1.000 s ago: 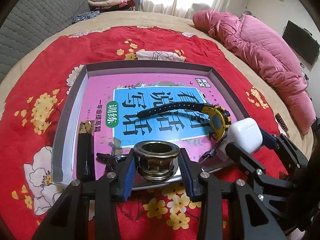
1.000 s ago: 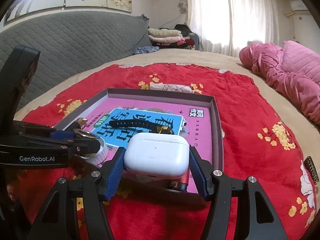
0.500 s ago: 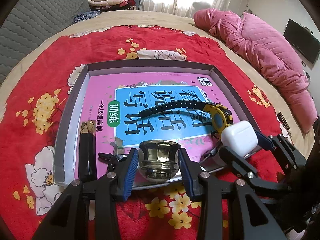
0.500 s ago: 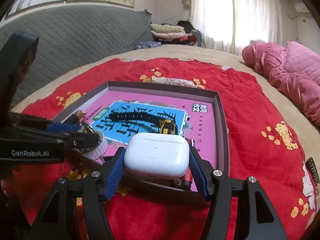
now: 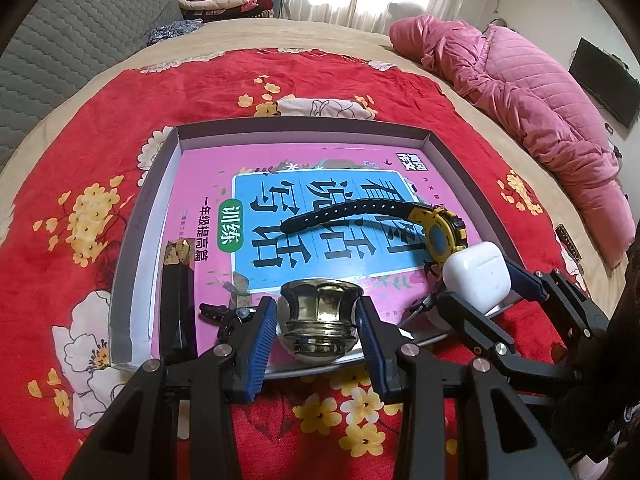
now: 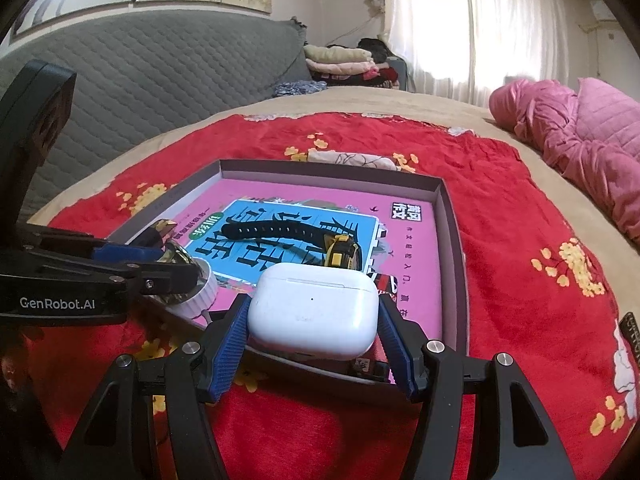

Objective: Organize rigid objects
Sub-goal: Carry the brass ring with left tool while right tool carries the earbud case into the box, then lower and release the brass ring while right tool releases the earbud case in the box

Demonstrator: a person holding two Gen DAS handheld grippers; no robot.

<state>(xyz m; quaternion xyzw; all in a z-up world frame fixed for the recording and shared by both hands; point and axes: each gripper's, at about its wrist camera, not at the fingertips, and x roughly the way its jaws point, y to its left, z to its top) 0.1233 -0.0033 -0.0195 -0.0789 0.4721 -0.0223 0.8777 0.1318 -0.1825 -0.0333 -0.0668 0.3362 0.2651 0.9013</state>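
Note:
A grey shallow box (image 5: pixel 304 125) lies on a red flowered blanket and holds a pink and blue book (image 5: pixel 248 208). A black and yellow watch (image 5: pixel 436 228) lies on the book. My left gripper (image 5: pixel 318 328) is shut on a gold jar with a white base (image 5: pixel 320 318), held over the box's near edge. My right gripper (image 6: pixel 314 314) is shut on a white earbud case (image 6: pixel 314 308), held over the box's near right corner; the case also shows in the left wrist view (image 5: pixel 476 276). A black and gold bar (image 5: pixel 178 280) lies at the box's left.
A pink quilt (image 5: pixel 520 92) lies at the right of the bed. A grey padded headboard (image 6: pixel 140 72) and folded clothes (image 6: pixel 344 60) stand at the back. A small black clip (image 5: pixel 218 312) lies in the box by my left fingers.
Both grippers have moved slightly forward over the box's near edge with their objects still held. The jar and the earbud case sit a little lower.

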